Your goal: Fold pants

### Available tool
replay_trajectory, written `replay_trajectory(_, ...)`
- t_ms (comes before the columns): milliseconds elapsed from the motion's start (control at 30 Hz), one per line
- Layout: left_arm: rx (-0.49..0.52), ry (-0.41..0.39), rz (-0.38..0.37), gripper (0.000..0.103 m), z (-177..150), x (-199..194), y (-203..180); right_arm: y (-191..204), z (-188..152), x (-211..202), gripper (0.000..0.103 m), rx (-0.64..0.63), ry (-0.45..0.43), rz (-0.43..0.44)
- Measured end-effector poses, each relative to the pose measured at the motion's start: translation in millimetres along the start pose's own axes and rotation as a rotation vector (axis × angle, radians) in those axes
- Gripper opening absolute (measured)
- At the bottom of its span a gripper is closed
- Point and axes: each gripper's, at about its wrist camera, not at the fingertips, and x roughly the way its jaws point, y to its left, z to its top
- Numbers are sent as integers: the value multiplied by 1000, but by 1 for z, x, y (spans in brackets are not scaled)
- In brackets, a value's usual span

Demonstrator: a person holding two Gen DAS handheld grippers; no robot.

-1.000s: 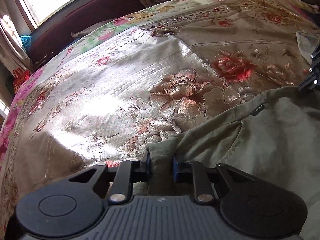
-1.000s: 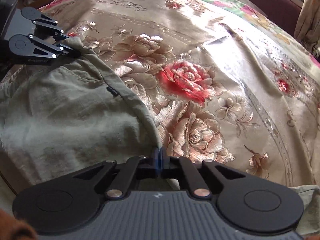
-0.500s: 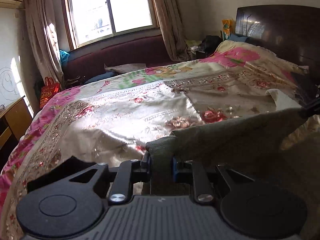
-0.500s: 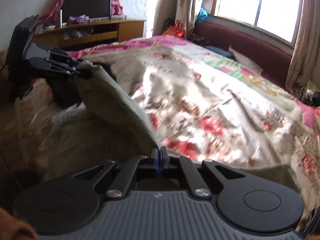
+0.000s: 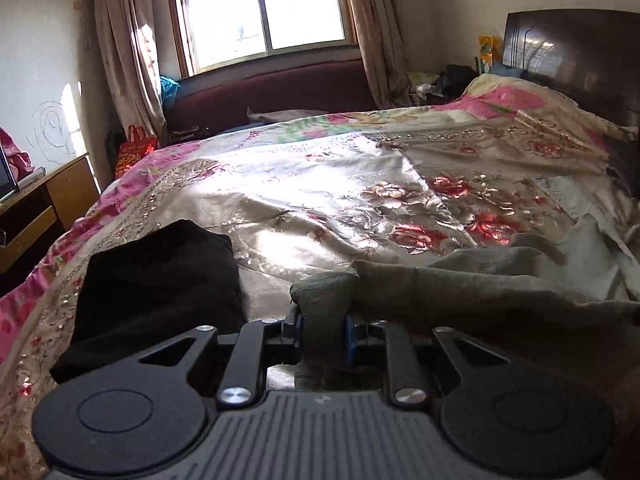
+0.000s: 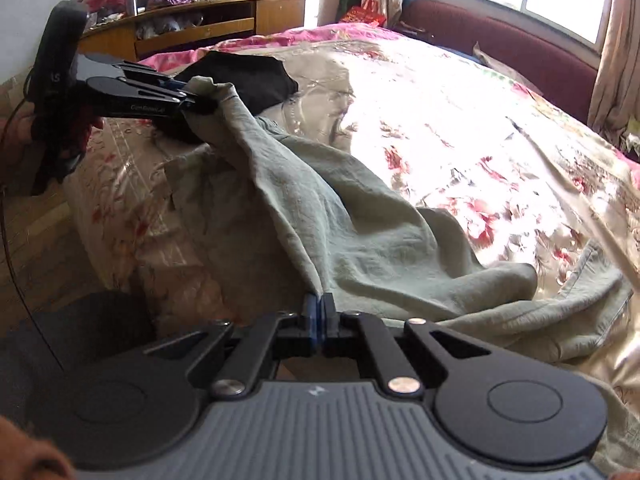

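The left tool is matte black: two angled link arms with silver rivets, round discs at the lower corners of the frame, and a grey ribbed plate bearing a small pale emblem at bottom centre. Its fingers carry blue pads. The right tool has the same build, with coppery rivets. At the upper left of the right wrist view, the left tool shows small pale lettering on its side, a black box-shaped body, and a thin dark cable hanging below.
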Motion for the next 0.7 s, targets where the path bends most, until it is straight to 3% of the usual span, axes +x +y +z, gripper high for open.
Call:
replay_trajectory(67,-10,25,11,37,-16,1,3,11,-9,16,6,-7,49,23)
replay_trajectory(167,-14,146,35,42,-51,19,0,31,-26,41,15,5,137,34)
replay_trajectory(267,32,183,65,46,-73,5,-9,45,-31,27,27,-117,98,22)
replay_trajectory(367,54,198,127,49,-80,-18,-6,36,-33,9,31,-85,82,23)
replay_trajectory(467,22,196,173,49,-78,-34,-1,12,-33,-7,31,27,63,-10)
replay_trajectory(567,-17,130,167,49,-61,-48,-4,-25,-30,-21,32,165,20,-75)
replay_trajectory(700,-5,16,90,53,-27,-52,-34,-101,-16,-15,39,349,-5,-292)
